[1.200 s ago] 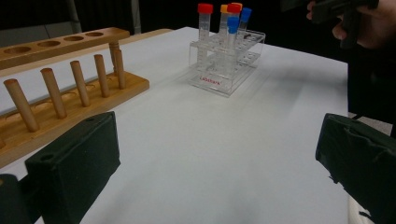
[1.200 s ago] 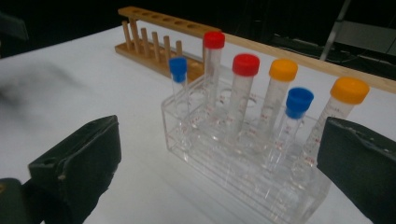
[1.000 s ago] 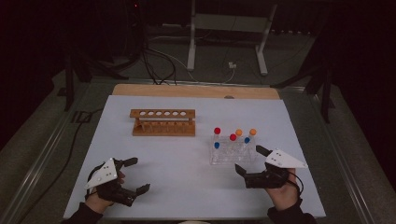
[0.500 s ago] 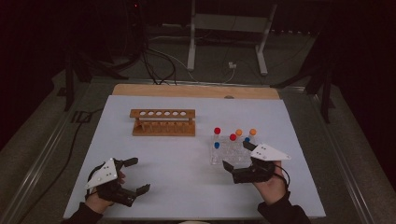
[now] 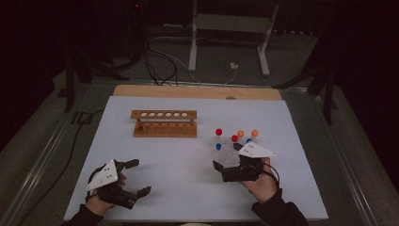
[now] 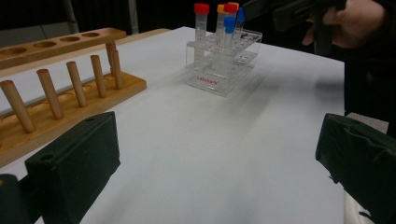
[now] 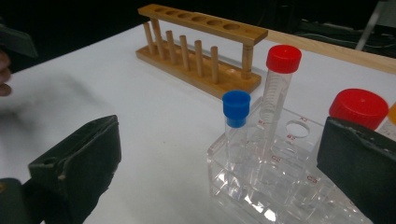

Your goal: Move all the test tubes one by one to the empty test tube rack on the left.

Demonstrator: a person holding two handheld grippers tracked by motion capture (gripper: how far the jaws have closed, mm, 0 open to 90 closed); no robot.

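While wide-jawed — right gripper (image 5: pixel 225 165) beside clear rack (image 5: pixel 225 151)

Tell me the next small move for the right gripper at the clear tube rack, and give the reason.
Probably ease the right gripper forward until its open jaws straddle the blue-capped tube, then close. That tube stands at the near corner of the clear rack, between the jaws but not yet touched. The wooden rack has empty holes, a likely destination. The left gripper rests open, apart from both racks.
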